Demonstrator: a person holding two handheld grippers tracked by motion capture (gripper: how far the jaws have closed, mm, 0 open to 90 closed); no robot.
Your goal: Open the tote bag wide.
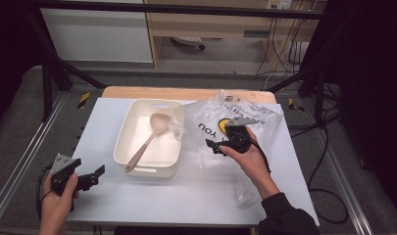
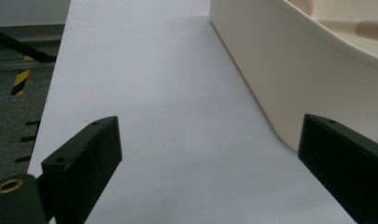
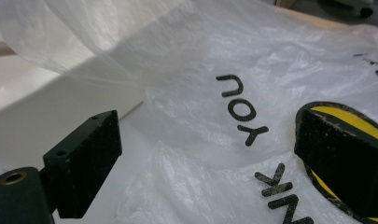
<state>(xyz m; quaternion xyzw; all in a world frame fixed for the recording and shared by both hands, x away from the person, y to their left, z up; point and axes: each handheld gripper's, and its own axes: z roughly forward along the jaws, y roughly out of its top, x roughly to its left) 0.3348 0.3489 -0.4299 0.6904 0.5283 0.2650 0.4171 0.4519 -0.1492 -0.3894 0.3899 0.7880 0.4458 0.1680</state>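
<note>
A clear plastic bag (image 1: 267, 125) with black lettering and a yellow mark lies crumpled on the right half of the white table, its edge draped over a cream tub (image 1: 132, 115). A beige spoon (image 1: 149, 137) lies in the tub. My right gripper (image 1: 213, 147) hovers low over the bag, pointing left toward the tub, open. In the right gripper view its jaws stand wide above the bag (image 3: 210, 60), pressing on nothing. My left gripper (image 1: 95, 177) rests at the table's front left, open and empty, facing the tub wall (image 2: 270, 56).
The white sheet (image 1: 206, 196) covers a wooden table (image 1: 186, 93) inside a black frame. Cables (image 1: 328, 147) trail along the floor at the right. Bare table surface (image 2: 168, 93) stretches between my left gripper and the tub.
</note>
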